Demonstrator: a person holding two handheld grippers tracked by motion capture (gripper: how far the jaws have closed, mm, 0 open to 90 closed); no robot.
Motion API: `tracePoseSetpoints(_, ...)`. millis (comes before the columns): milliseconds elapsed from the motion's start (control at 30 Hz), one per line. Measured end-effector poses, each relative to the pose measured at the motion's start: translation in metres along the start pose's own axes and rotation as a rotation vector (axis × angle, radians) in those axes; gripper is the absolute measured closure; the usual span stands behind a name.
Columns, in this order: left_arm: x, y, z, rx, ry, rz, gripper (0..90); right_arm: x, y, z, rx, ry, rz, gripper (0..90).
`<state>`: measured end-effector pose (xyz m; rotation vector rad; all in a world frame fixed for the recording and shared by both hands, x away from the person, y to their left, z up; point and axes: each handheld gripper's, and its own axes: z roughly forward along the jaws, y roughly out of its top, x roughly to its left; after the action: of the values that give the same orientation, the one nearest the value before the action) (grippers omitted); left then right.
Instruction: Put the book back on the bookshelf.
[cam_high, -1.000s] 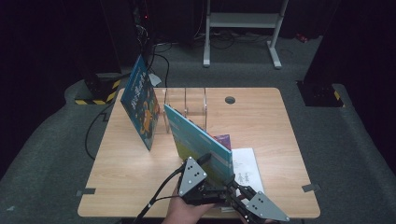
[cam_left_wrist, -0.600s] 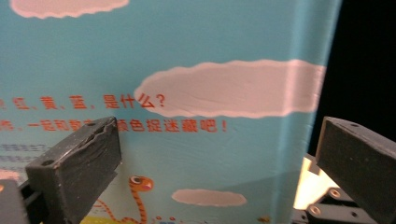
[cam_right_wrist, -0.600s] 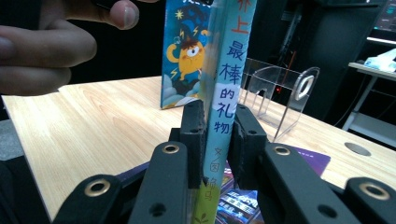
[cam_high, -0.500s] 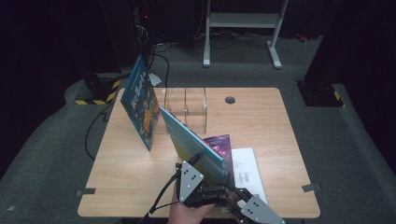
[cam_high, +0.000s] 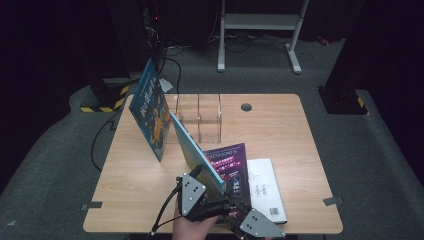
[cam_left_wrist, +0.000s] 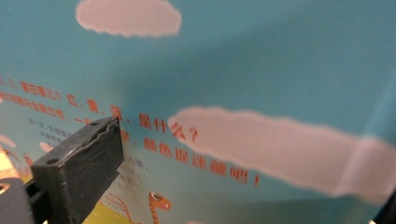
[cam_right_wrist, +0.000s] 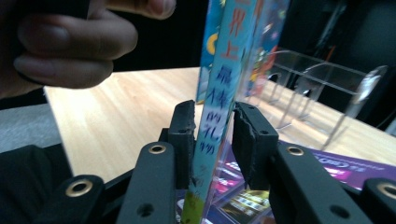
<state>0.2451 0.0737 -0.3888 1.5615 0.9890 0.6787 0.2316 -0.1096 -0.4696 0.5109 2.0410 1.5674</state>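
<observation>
Your left hand-held gripper (cam_high: 212, 192) holds the teal book (cam_high: 192, 150) by its near lower corner; in the left gripper view one black jaw lies flat on the cover (cam_left_wrist: 261, 70), so it grips the book. The book stands tilted on its edge above the worktop (cam_high: 130, 185), leaning over the purple book (cam_high: 231, 165) that lies flat beside a white booklet (cam_high: 266, 190). Your right hand-held gripper (cam_right_wrist: 214, 135) straddles the teal book's spine (cam_right_wrist: 224, 84); its jaws have just been opening, with a gap showing beside the right pad. A blue picture book (cam_high: 150, 112) leans by the clear rack (cam_high: 200, 115).
</observation>
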Motion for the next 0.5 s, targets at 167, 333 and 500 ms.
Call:
tracePoseSetpoints(167, 0.0053, -0.0014, -0.0054, 0.0, 0.008, 0.025, 6.5, 0.0005, 0.0001, 0.0093, 0.002, 0.033, 0.03, 67.3)
tracePoseSetpoints(333, 0.0076, -0.0027, -0.0091, -0.001, 0.003, 0.041, 7.5, 0.0001, 0.0001, 0.0124, 0.009, 0.063, 0.045, 65.4)
tracePoseSetpoints(500, 0.009, -0.0026, -0.0094, 0.02, -0.013, 0.049, 7.8, -0.0014, 0.0003, 0.0107, 0.033, 0.089, 0.078, 58.2)
